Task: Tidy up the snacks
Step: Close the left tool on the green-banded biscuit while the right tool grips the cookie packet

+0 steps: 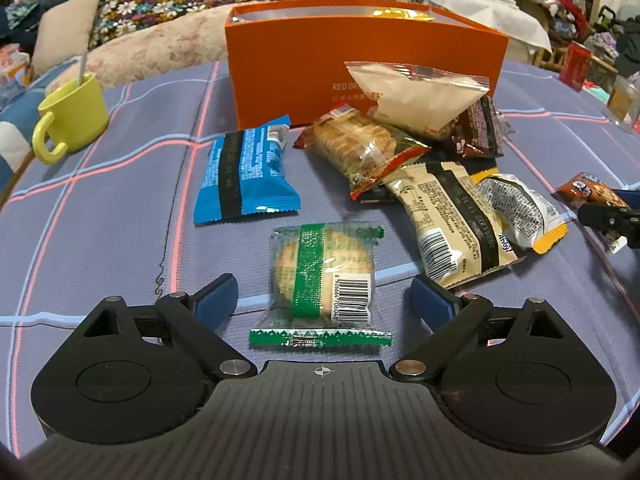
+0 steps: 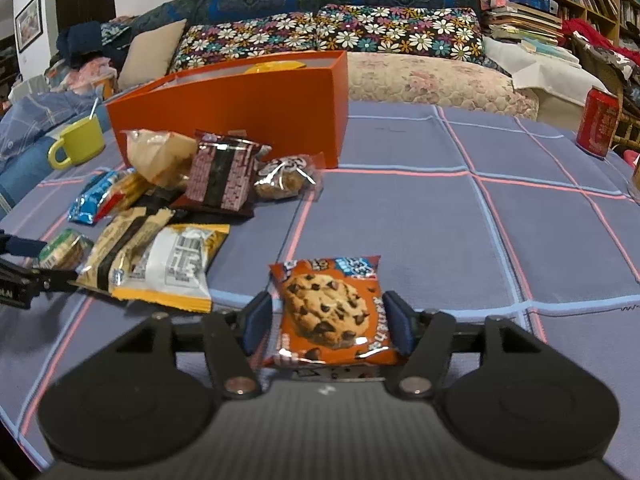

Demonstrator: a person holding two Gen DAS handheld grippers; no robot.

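The left gripper stands wide open, its 2 blue pads clear of the green-striped cracker packet lying flat between them on the checked cloth. The right gripper has its pads on both sides of the chocolate-chip cookie packet; whether they press it I cannot tell. In the left view, a blue packet lies at 11 o'clock and a pile of snacks at 1 o'clock. Beyond stands the open orange box, with a yellow-green mug at 10 o'clock.
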